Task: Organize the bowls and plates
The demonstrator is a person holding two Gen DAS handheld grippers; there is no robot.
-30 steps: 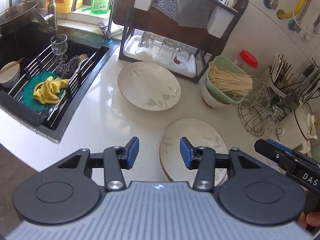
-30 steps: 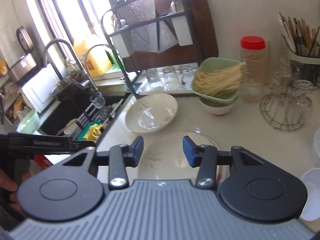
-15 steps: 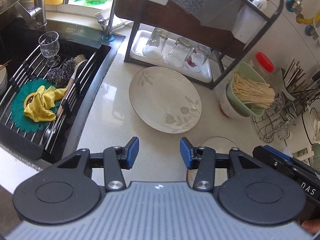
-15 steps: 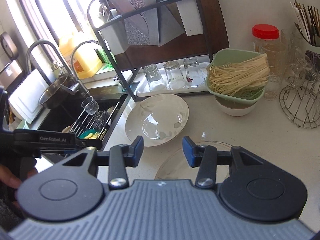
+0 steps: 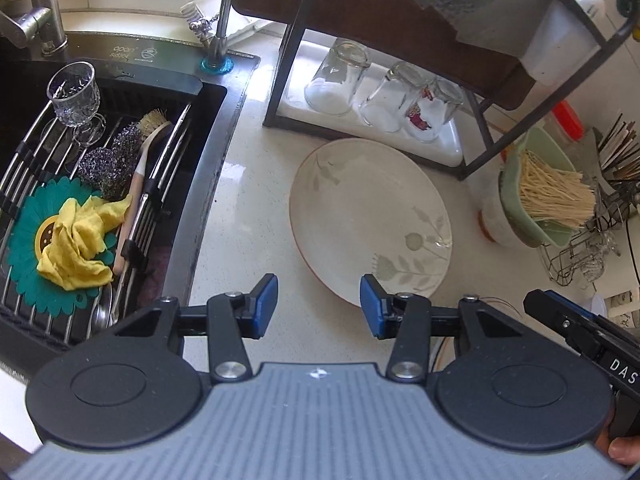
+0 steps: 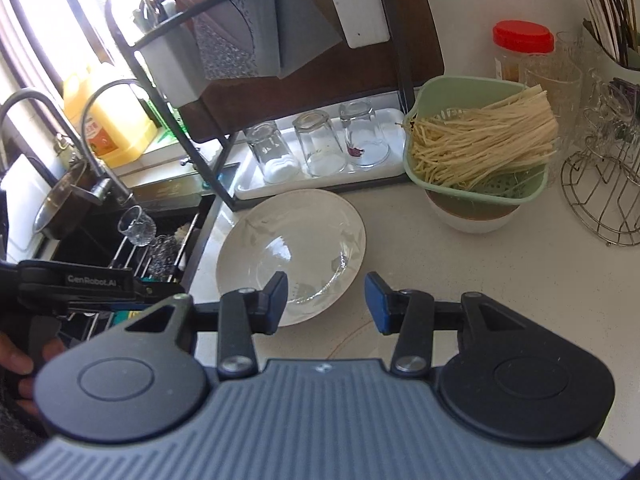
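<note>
Both grippers are hanging over the counter, left gripper (image 5: 319,306) and right gripper (image 6: 326,302) released, nothing between the jaws. The leaf-patterned plate (image 5: 372,216) is lying flat just ahead.

From my remote seat I count two plates: one cream leaf-print plate (image 5: 370,220) in full view, and a second plate (image 6: 362,336) showing only as a rim under the right gripper. Three upturned glasses (image 6: 320,146) on the white tray (image 6: 394,114). One stemmed glass (image 5: 74,94) in the sink rack. One white bowl (image 6: 472,220) under one green strainer (image 6: 476,196). One red-lidded jar (image 6: 520,50). Two scouring balls (image 5: 108,160), one yellow cloth (image 5: 78,246).
</note>
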